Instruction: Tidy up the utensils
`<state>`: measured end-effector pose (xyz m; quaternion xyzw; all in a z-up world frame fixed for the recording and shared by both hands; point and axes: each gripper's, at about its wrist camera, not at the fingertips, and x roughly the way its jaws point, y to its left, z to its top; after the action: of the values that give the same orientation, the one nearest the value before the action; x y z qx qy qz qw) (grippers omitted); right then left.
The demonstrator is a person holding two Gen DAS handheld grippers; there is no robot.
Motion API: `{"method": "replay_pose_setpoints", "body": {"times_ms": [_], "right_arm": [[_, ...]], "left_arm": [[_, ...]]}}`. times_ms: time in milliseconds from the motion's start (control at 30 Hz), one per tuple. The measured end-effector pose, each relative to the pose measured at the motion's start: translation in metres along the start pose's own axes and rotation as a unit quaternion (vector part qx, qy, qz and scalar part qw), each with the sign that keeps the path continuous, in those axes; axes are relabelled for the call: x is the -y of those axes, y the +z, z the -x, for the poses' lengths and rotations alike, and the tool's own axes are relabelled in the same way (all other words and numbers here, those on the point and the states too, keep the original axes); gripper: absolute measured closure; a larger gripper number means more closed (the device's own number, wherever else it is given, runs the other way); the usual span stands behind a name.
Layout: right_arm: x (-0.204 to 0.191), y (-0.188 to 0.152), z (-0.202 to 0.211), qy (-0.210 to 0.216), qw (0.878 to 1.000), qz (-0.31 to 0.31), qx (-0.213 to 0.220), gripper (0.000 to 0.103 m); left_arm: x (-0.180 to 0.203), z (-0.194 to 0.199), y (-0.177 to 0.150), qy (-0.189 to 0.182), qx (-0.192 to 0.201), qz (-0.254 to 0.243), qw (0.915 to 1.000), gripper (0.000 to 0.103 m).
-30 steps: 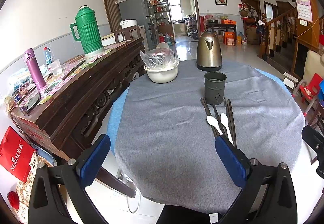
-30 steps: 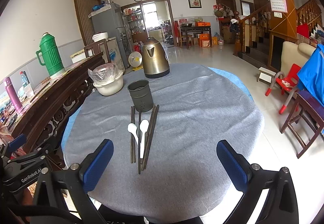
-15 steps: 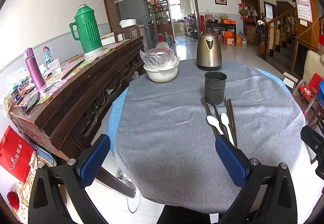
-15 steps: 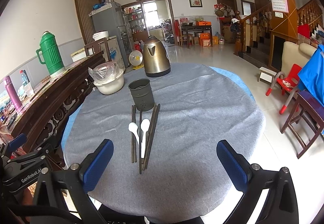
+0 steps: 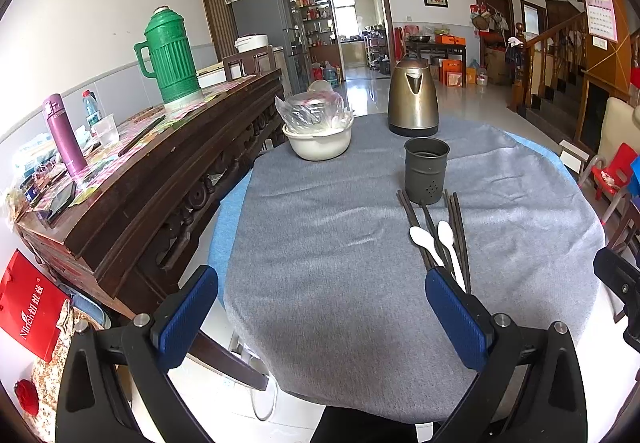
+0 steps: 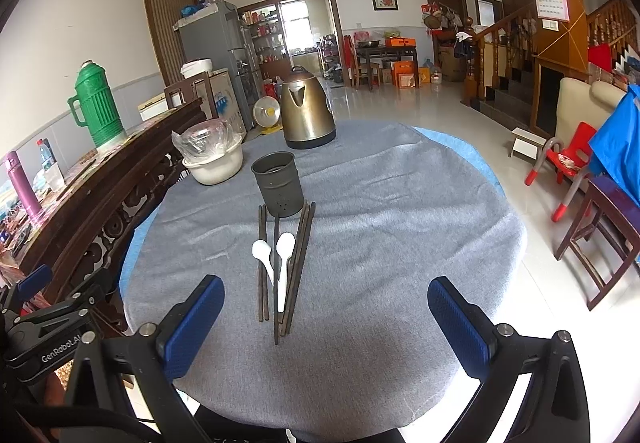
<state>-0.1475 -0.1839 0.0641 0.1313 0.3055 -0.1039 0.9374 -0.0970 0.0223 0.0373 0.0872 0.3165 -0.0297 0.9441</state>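
A dark metal utensil holder [image 6: 278, 183] stands upright on the round table with a grey cloth [image 6: 380, 243]. In front of it lie several dark chopsticks [image 6: 298, 263] and two white spoons [image 6: 283, 263], side by side. They also show in the left wrist view: the holder [image 5: 425, 169], chopsticks [image 5: 460, 239] and spoons [image 5: 448, 247]. My left gripper [image 5: 320, 319] is open and empty over the table's near left edge. My right gripper [image 6: 326, 327] is open and empty, above the near end of the chopsticks.
A brass kettle [image 6: 306, 114] and a white bowl with a plastic-wrapped dish [image 6: 212, 159] stand at the back of the table. A dark wooden sideboard [image 5: 132, 179] with a green thermos [image 5: 170, 57] runs along the left. Chairs [image 6: 600, 227] stand to the right.
The right gripper has crept slightly forward toward the utensils. The left gripper has barely moved.
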Motion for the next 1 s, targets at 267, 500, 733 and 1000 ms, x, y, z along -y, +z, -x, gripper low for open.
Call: {"method": "replay_pose_setpoints", "body": {"times_ms": [267,500,733,1000], "right_arm": [[0.007,0.003,-0.015,0.028,0.999,-0.029,-0.015,0.001],[0.045,0.025,-0.077,0.114,0.988,-0.091,-0.057,0.003],[0.055,0.054,-0.185,0.176,0.959,-0.165,-0.148,0.029],[0.048,0.050,-0.287,0.187,0.930,-0.206,-0.239,0.064]], "left_arm": [[-0.002,-0.025,0.003,-0.024,-0.034,0.003,0.9991,0.000],[-0.012,-0.098,0.009,-0.126,-0.142,0.044,0.9808,0.000],[0.002,-0.170,0.038,-0.169,-0.182,0.053,0.9673,0.016],[0.026,-0.248,0.055,-0.215,-0.242,0.066,0.9440,0.038]]}}
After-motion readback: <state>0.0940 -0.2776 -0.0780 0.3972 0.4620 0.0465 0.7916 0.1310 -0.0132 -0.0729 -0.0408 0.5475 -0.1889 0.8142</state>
